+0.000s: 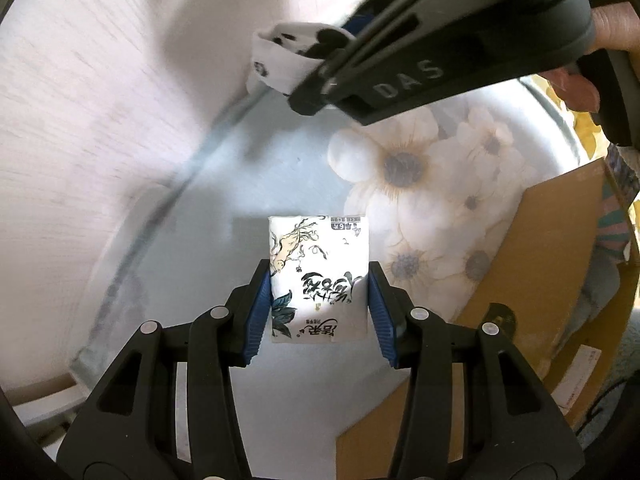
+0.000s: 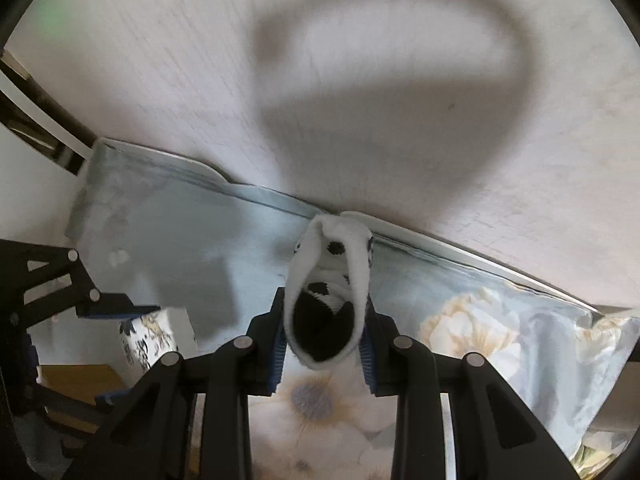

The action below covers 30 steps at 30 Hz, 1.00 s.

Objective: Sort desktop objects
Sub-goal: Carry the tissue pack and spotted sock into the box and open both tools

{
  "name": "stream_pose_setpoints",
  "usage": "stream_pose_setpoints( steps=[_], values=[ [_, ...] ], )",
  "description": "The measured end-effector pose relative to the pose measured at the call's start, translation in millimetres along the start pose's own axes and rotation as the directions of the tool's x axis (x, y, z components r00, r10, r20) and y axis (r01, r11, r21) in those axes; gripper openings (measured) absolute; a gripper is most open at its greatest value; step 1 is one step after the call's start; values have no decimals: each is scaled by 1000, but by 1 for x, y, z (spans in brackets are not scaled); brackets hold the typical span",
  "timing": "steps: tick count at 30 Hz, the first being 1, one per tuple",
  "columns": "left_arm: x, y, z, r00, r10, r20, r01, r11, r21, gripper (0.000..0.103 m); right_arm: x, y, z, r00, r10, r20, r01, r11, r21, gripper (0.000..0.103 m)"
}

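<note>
- The left tool (image 1: 319, 280) pinches a small tissue pack (image 1: 319, 278) between its two blue pads (image 1: 258, 312), one pad on each side.
- The pack is white with dark leaves and black writing that reads upside down, too small to read well. Its near end sits between the pads and its far end sticks out past them.
- Under the pack is a pale blue cloth (image 1: 224, 208) with big white flowers.
- A brown cardboard box (image 1: 532, 264) lies to the right. The edge of the picture cuts it off.
- Farther off, the right tool (image 2: 323, 320) pinches a white sock (image 2: 326, 300) with black spots. Its pads press on both sides of the sock.
- The open end of the sock faces the right camera, so the inside looks dark. The toe end is hidden.
- The sock hangs near the far edge of the blue cloth, where it meets the tabletop (image 2: 160, 60).
- In the left view, the right tool hides most of the sock, and that part is blurry.
- A big round shadow (image 2: 400, 92) lies on the pale tabletop beyond the sock.
- A bit of a hand (image 1: 612, 28) shows at the top right, mostly cut off.
</note>
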<state>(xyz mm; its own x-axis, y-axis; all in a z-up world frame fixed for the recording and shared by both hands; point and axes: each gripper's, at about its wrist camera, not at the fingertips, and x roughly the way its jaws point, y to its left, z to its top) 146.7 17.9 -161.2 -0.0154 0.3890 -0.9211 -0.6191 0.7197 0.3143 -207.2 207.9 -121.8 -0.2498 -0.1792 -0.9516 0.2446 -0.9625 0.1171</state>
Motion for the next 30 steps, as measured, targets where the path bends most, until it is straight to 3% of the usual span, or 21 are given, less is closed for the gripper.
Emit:
stream_pose_setpoints(
  steps=[4,7,12,17,23,30],
  values=[
    [-28,-3,-3,1000,23,18,-23,1000,-6,42,-36,5,-7,1000,-7,24,8,999,-32,29],
    [-49,-9,1,999,15,36,-14,1000,-27,42,-57,6,-4,998,44,47,-42,999,-31,29],
    [-94,-7,-15,998,16,63,-12,998,-65,42,-112,2,-23,995,63,82,-56,995,-81,29],
    [-118,-22,-38,998,3,62,4,993,-119,42,-145,30,-55,992,87,91,-73,986,-149,29],
    [-122,-48,-72,999,5,40,3,978,-206,42,-153,54,-114,991,123,51,-110,972,-210,29],
    [-118,-82,-110,1000,-19,12,21,951,-307,42,-131,79,-168,988,152,-15,-152,961,-229,29]
  ],
)
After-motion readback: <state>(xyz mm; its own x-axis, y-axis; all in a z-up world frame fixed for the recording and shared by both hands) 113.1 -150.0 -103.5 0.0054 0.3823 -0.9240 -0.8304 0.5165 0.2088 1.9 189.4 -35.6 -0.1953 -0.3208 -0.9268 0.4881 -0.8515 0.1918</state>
